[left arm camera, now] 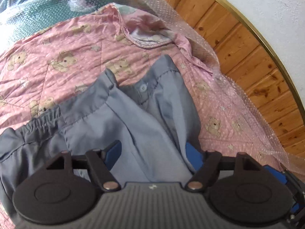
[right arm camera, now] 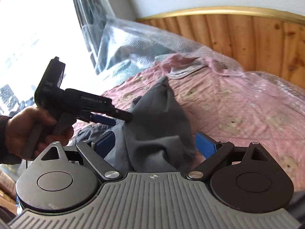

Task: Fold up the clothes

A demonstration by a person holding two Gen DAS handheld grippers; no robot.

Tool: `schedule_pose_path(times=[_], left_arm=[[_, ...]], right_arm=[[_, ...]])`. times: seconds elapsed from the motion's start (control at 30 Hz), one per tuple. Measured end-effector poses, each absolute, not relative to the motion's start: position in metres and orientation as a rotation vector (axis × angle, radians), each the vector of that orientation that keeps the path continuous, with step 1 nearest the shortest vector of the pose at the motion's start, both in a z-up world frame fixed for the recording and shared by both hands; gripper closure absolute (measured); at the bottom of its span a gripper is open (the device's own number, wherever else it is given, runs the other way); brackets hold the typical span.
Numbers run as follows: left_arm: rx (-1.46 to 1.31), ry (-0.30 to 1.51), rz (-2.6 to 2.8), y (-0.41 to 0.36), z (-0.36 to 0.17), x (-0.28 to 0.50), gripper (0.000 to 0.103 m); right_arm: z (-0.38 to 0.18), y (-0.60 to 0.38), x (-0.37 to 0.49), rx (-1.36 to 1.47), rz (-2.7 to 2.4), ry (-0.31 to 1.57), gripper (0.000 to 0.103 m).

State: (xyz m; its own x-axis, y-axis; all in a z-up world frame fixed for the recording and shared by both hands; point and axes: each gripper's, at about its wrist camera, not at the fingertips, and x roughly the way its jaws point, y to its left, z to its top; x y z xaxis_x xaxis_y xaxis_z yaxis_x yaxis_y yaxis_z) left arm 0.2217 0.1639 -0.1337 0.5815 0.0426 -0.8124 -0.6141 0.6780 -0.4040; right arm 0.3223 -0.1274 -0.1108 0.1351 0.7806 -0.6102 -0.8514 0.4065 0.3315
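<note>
A grey-blue garment [left arm camera: 137, 114] with an elastic waistband and a small button lies bunched on the pink teddy-bear quilt [left arm camera: 63, 57]. In the left wrist view my left gripper [left arm camera: 153, 150] hovers low over it, jaws spread wide, with a fold of cloth lying loosely between the blue pads [left arm camera: 114, 150]. In the right wrist view the garment [right arm camera: 158, 118] stands in a peaked heap between the wide-apart jaws of my right gripper [right arm camera: 155, 144], and neither pad presses it. The left gripper [right arm camera: 122, 117], held by a hand [right arm camera: 28, 126], noses into the heap's left side.
Clear bubble wrap [left arm camera: 202, 43] covers the bed's far edge against a wooden headboard [left arm camera: 247, 57] with a gold rim. A plastic-wrapped teal blanket [right arm camera: 129, 47] lies by the bright window [right arm camera: 38, 28]. The quilt [right arm camera: 238, 105] spreads out to the right.
</note>
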Motion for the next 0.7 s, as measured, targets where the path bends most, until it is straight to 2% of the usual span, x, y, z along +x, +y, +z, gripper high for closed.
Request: schedule_pose_path(times=[0.1, 0.2, 0.23, 0.27, 0.3, 0.33, 0.4, 0.43, 0.53, 0.6, 0.7], left_arm=[[-0.824, 0.812, 0.505, 0.183, -0.133, 0.224, 0.024], [-0.804, 0.896, 0.521, 0.198, -0.151, 0.252, 0.025], [-0.787, 0.942, 0.515, 0.202, -0.161, 0.263, 0.033], [-0.77, 0.987, 0.509, 0.205, -0.171, 0.274, 0.067], [-0.774, 1.015, 0.495, 0.208, -0.179, 0.277, 0.092], [-0.778, 1.007, 0.496, 0.21, -0.179, 0.271, 0.101], [-0.775, 0.957, 0.49, 0.212, -0.169, 0.25, 0.101], [-0.767, 0.912, 0.481, 0.211, -0.156, 0.228, 0.101], [-0.828, 0.818, 0.457, 0.209, -0.117, 0.13, 0.101], [-0.812, 0.839, 0.47, 0.201, -0.109, 0.064, 0.101], [-0.861, 0.944, 0.505, 0.193, -0.132, 0.004, 0.102]], right_arm=[[-0.124, -0.083, 0.343, -0.128, 1.165, 0.886, 0.009], [-0.14, -0.065, 0.37, -0.059, 1.114, 1.011, 0.009], [-0.148, -0.063, 0.377, -0.035, 1.097, 1.061, 0.009], [-0.157, -0.061, 0.384, -0.011, 1.078, 1.112, 0.009], [-0.165, -0.06, 0.392, 0.013, 1.059, 1.162, 0.009], [-0.175, -0.057, 0.396, 0.024, 1.053, 1.217, 0.009], [-0.195, -0.051, 0.405, 0.046, 1.04, 1.326, 0.01], [-0.203, -0.047, 0.408, 0.039, 1.039, 1.372, 0.015], [-0.198, -0.051, 0.398, 0.024, 1.116, 1.425, 0.017], [-0.188, -0.055, 0.389, 0.008, 1.223, 1.443, 0.017], [-0.175, -0.052, 0.391, -0.018, 1.288, 1.444, 0.017]])
